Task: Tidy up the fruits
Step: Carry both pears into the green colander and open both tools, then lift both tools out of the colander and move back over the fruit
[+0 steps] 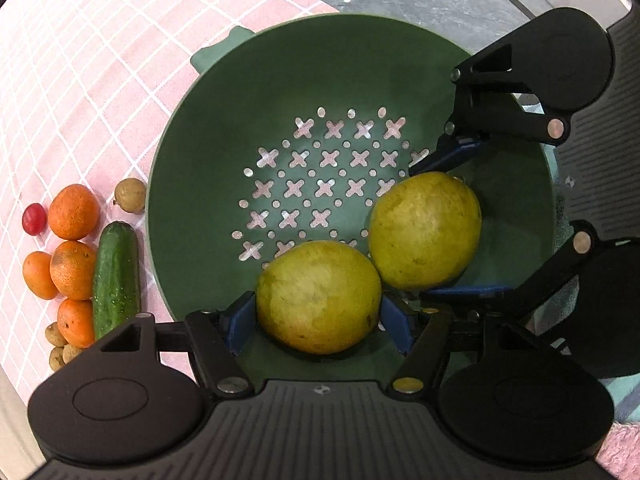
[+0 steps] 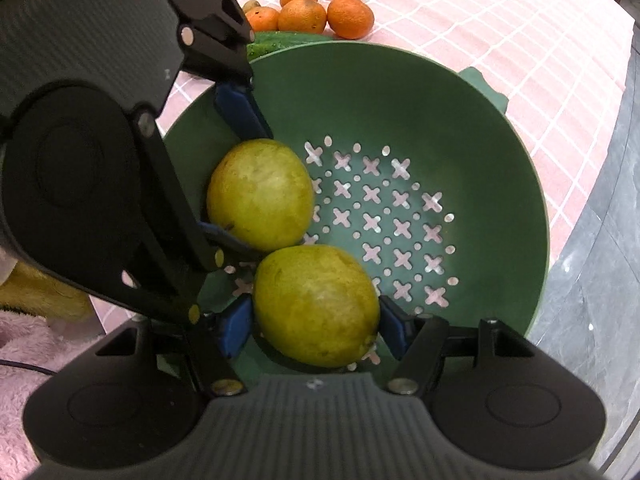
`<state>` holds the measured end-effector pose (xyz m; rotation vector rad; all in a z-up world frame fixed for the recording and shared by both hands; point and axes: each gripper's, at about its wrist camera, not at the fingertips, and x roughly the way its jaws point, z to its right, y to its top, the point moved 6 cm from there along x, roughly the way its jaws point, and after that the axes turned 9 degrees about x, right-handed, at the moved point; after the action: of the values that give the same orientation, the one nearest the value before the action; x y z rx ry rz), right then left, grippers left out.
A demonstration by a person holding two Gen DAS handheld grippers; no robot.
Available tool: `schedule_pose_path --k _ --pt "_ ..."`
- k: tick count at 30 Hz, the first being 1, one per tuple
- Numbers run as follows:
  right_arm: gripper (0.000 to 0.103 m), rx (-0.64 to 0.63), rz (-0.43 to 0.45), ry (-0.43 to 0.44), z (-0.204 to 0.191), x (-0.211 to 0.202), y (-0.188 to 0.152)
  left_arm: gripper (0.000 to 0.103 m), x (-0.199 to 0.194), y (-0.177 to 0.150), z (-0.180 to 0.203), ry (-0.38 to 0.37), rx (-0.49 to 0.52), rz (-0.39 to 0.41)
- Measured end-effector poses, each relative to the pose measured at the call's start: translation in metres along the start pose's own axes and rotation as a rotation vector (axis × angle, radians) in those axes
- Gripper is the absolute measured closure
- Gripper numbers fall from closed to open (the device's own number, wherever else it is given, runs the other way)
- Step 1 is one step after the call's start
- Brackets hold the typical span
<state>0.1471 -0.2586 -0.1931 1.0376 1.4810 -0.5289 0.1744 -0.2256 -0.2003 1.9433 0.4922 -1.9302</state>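
We hold one guava in each tongs inside the green colander (image 1: pixel 224 128): left tongs (image 1: pixel 318 314) grasp the left guava (image 1: pixel 318 296), right tongs (image 2: pixel 316 322) the right guava (image 2: pixel 316 306), fruits touching side by side.

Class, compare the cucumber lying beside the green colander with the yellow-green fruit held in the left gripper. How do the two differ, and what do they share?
The cucumber is long, slim and dark green; the yellow-green fruit is round, bulky and pale. The cucumber lies on the pink checked cloth outside the colander; the fruit is inside the bowl. The cucumber lies untouched; the fruit sits between the left gripper fingers. Both are whole and unpeeled.
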Motion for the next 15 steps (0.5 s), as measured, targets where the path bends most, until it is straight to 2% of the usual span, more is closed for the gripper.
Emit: schedule_pose_path --k 10,15 --pt "0.032 0.011 0.039 -0.022 -0.004 -0.021 0.004 0.021 -0.029 -0.005 -0.003 0.006 -0.054 0.073" --pt "0.032 0.039 0.092 -0.046 -0.01 -0.04 0.005 0.021 -0.053 -0.015 0.0 0.026 -0.09 0.154"
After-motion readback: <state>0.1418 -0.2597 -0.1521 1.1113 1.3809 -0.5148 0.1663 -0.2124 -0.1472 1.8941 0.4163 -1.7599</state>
